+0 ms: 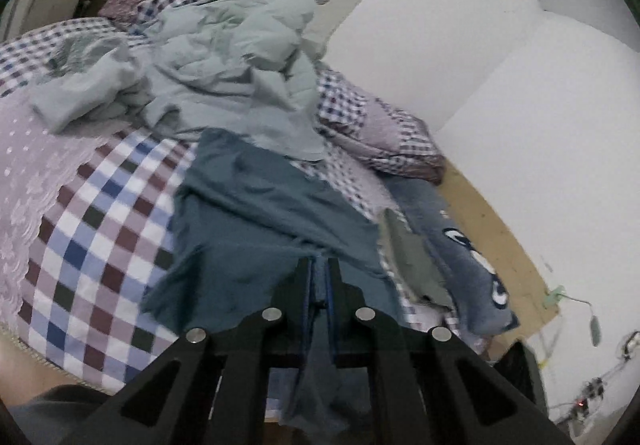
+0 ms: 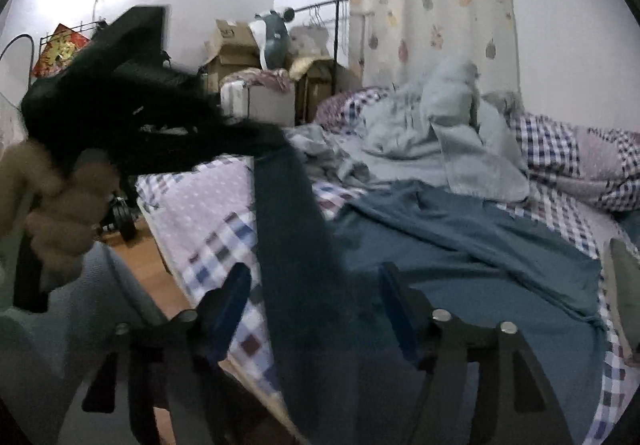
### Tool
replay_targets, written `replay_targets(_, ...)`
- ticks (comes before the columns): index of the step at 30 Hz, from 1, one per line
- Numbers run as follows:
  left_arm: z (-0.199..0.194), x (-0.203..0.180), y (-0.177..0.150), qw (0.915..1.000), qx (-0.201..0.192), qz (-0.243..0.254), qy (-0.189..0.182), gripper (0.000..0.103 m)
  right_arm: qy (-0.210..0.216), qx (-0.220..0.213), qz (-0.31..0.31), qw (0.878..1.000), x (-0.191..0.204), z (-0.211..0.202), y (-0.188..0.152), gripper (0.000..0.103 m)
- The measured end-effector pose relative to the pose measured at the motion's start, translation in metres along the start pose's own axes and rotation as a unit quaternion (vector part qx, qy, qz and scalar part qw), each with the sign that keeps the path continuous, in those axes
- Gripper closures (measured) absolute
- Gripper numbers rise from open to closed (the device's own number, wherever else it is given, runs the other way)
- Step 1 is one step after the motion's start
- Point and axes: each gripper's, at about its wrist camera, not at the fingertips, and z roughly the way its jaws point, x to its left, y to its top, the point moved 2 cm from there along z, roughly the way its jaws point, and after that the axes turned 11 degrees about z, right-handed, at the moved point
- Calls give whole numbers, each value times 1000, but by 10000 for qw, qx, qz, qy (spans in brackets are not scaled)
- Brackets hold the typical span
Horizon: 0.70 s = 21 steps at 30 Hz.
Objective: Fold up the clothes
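teal garment (image 1: 256, 213) pinched between left fingers (image 1: 302, 277)

shirt (image 1: 256, 213) lies on the bed (image 1: 100, 229) | heap of clothes (image 1: 224, 77) behind it | pillow (image 1: 384, 137) to its right | boxes (image 2: 236, 49) past the bed

Hand (image 2: 60, 213): blurred, fingers indistinct.
Left gripper (image 2: 120, 117): a dark smear in the right wrist view.
Teal garment (image 1: 272, 229): lower end cut off by the frame's bottom edge.
Cables (image 1: 592, 393): too small to identify.
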Motion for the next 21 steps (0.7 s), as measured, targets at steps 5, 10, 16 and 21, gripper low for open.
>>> replay_targets(5, -13, -26, 13, 9994, 31, 34, -351, 98, -641, -175, -482, 9966, 30, -17, -8, 26)
replay_targets(10, -29, -47, 20, 9978, -58, 32, -662, 98, -1329, -113, -680, 9887, 34, -14, -15, 26)
replay_targets(16, -49, -63, 29, 9953, -257, -19, -932, 98, -2098, 41, -652, 9756, 29, -7, -25, 26)
replay_targets(21, -61, -73, 38, 9942, -401, 77, -990, 98, -2743, 11, -978, 9567, 29, -6, -40, 26)
